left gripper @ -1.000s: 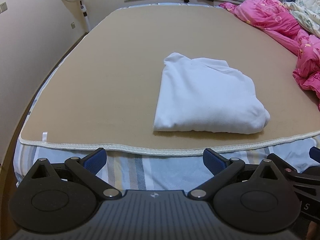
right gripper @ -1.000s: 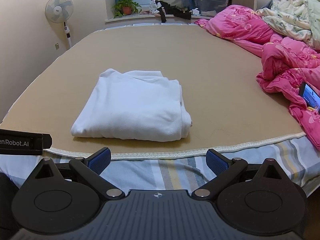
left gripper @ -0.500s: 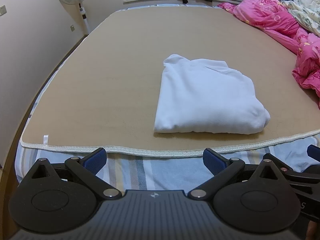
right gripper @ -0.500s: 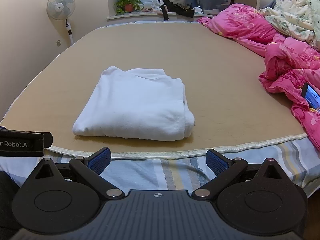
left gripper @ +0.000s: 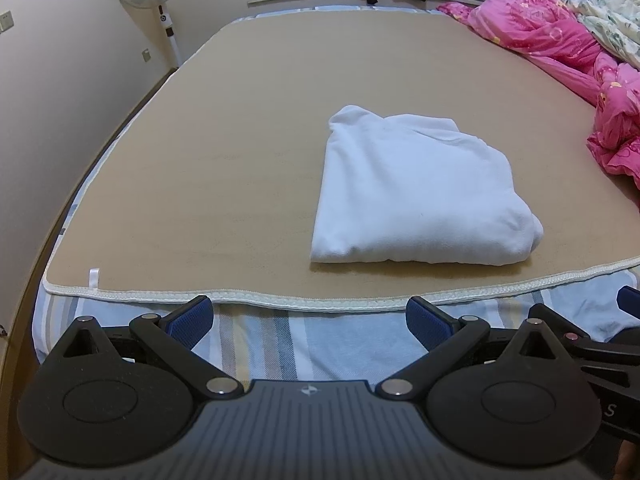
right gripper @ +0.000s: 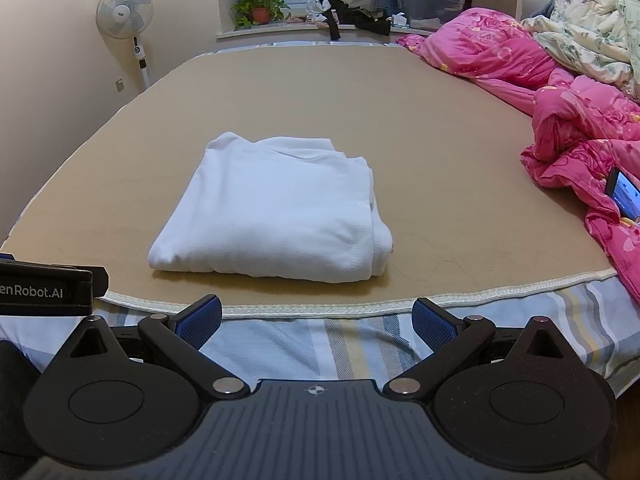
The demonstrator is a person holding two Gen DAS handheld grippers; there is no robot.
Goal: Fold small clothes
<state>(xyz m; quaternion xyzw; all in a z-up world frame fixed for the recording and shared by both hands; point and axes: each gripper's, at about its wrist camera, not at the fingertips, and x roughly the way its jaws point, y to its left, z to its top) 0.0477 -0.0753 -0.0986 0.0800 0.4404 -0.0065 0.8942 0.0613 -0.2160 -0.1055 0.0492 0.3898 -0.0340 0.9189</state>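
A white garment (left gripper: 416,196) lies folded into a neat rectangle on the tan mat (left gripper: 224,148), near the mat's front edge; the right wrist view has the same white garment (right gripper: 276,212) left of centre. My left gripper (left gripper: 308,320) hovers open over the striped sheet, short of the mat's hem, nothing between its blue pads. My right gripper (right gripper: 316,320) is open too, held back from the garment and empty. Neither touches the cloth. The left gripper's body shows at the right view's left edge.
Pink quilts (right gripper: 568,120) are heaped along the right side of the bed, with a lit phone (right gripper: 624,194) lying on them. A standing fan (right gripper: 126,20) is by the left wall. A potted plant, clothes and a storage box crowd the far windowsill (right gripper: 320,28).
Both grippers have drifted slightly, the views tilting up a little; the folded garment has not moved and both stay open.
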